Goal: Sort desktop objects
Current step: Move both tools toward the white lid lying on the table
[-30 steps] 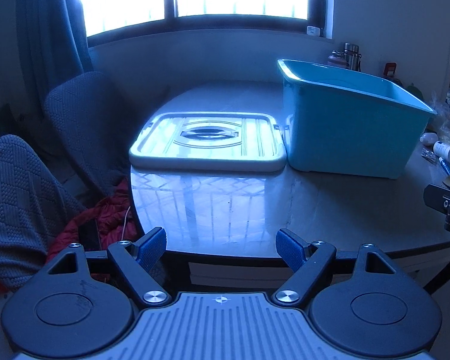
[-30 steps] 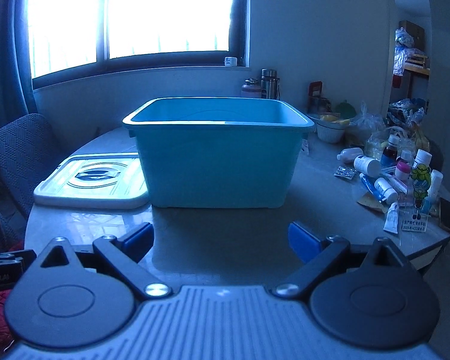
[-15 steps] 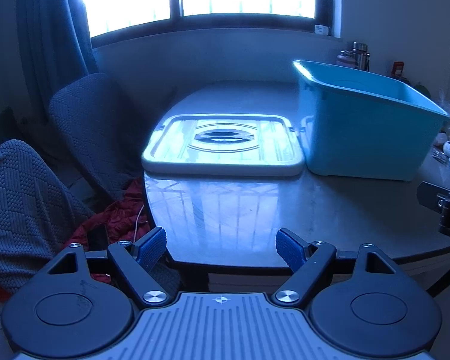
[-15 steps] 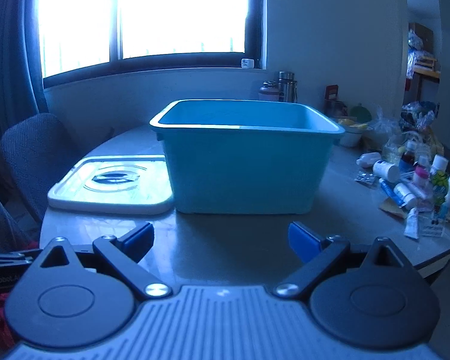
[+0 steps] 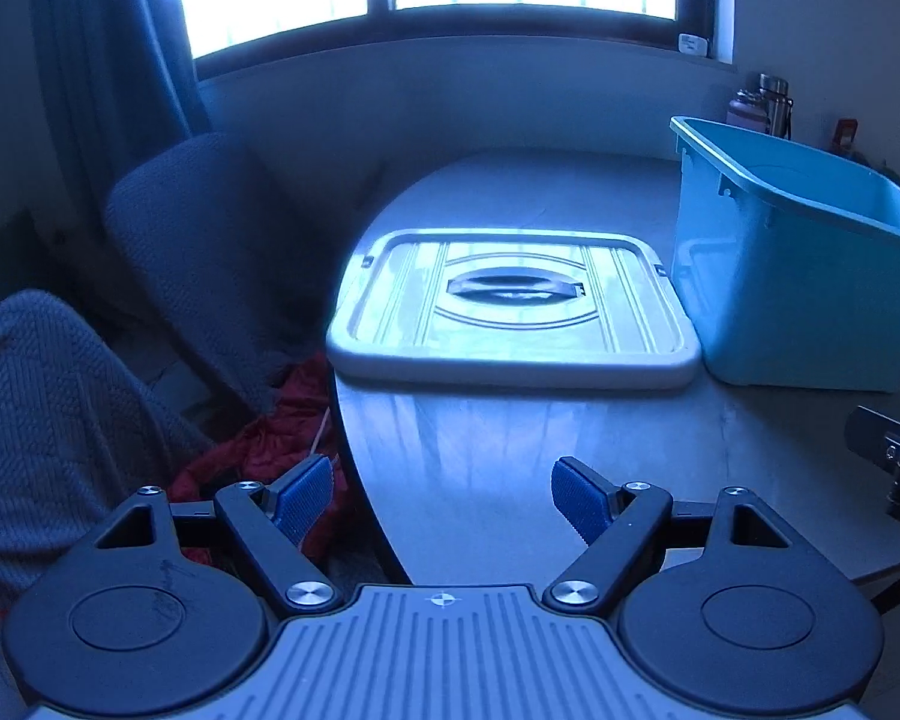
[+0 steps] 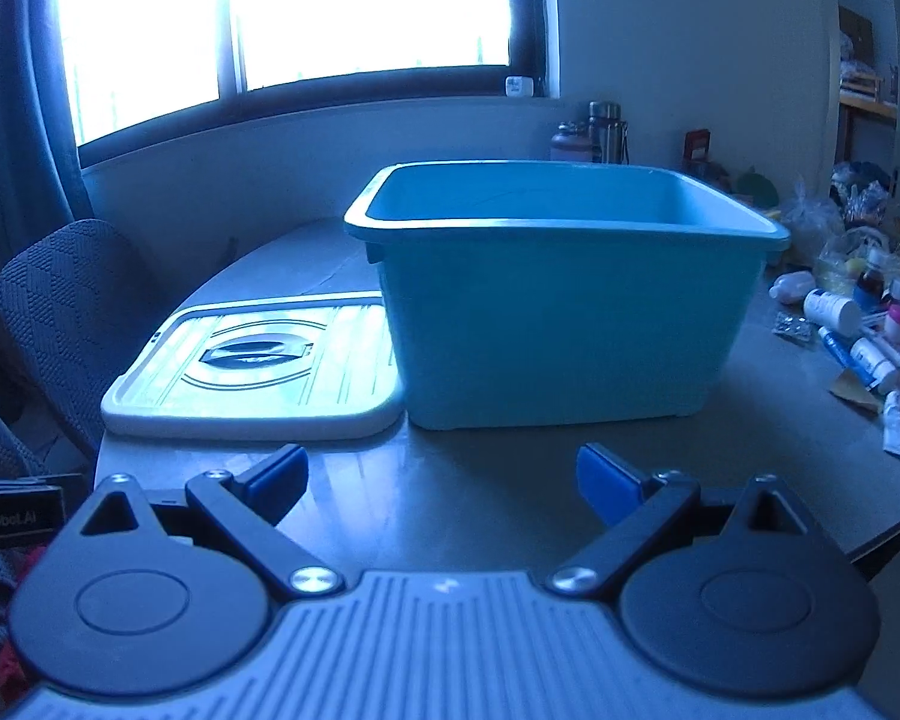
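A teal plastic bin (image 6: 558,294) stands open on the round table, also in the left wrist view (image 5: 804,276) at the right. Its pale lid (image 5: 510,306) lies flat beside it on the left, handle up, also in the right wrist view (image 6: 258,366). Small bottles and tubes (image 6: 864,336) lie scattered at the table's right side. My left gripper (image 5: 444,498) is open and empty over the table's near left edge. My right gripper (image 6: 444,480) is open and empty, in front of the bin.
Grey chairs (image 5: 210,240) stand left of the table with a red cloth (image 5: 270,438) below. Flasks (image 6: 600,132) and bags (image 6: 858,204) crowd the back right. The right gripper's body (image 5: 894,456) shows at the left view's right edge.
Both views have swung left: the bin and lid have shifted right in each frame. The grippers stay open and empty.
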Motion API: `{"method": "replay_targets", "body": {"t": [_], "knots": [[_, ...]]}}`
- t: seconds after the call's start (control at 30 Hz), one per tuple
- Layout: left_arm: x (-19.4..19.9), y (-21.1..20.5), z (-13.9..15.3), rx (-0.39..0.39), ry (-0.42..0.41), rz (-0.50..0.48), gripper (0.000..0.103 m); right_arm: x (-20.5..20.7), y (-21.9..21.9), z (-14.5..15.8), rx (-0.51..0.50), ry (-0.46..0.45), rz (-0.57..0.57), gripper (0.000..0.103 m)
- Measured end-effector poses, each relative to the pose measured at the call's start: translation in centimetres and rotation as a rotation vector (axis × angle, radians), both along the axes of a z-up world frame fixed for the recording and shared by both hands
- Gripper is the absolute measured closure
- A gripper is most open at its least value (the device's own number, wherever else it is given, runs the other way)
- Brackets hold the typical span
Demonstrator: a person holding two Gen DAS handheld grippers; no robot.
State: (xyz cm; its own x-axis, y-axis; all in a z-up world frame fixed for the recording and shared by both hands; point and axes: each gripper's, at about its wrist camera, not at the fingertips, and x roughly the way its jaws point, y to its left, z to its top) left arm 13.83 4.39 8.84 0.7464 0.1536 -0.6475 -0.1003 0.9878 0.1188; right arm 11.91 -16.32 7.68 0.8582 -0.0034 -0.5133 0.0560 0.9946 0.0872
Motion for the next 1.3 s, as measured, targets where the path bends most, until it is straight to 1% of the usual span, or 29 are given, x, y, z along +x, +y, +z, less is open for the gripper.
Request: {"method": "replay_targets", "body": {"t": [0.13, 0.23, 0.5, 0.7, 0.83, 0.9, 1.0, 1.17, 1.3], "knots": [[2.1, 0.7, -0.2, -0.009, 0.015, 0.005, 0.021, 1.4, 1.1, -0.3, 0.011, 0.018, 0.020, 0.006], [3.3, 1.1, -0.6, 0.004, 0.027, 0.002, 0.021, 2.5, 1.9, -0.6, 0.012, 0.027, 0.040, 0.006], [6.2, 3.1, -1.7, -0.005, 0.060, 0.052, 0.021, 5.5, 3.7, -0.8, 0.002, 0.025, 0.081, 0.006], [7.5, 4.4, -2.1, -0.007, 0.089, 0.055, 0.021, 6.2, 4.6, -1.2, -0.004, 0.058, 0.083, 0.006], [8.9, 5.3, -2.3, -0.007, 0.101, 0.039, 0.021, 7.0, 5.3, -1.6, 0.006, 0.093, 0.067, 0.006], [9.8, 5.9, -2.4, -0.010, 0.107, 0.026, 0.021, 7.4, 5.9, -1.8, -0.002, 0.096, 0.056, 0.006], [11.2, 7.2, -2.7, -0.014, 0.124, 0.009, 0.021, 8.3, 6.8, -1.9, 0.012, 0.112, 0.018, 0.006], [13.7, 9.7, -2.4, -0.031, 0.142, -0.022, 0.021, 9.7, 9.0, -1.4, 0.014, 0.105, -0.037, 0.006], [15.7, 11.8, -2.2, -0.048, 0.140, -0.052, 0.021, 10.9, 10.9, -1.5, 0.012, 0.111, -0.071, 0.006]]}}
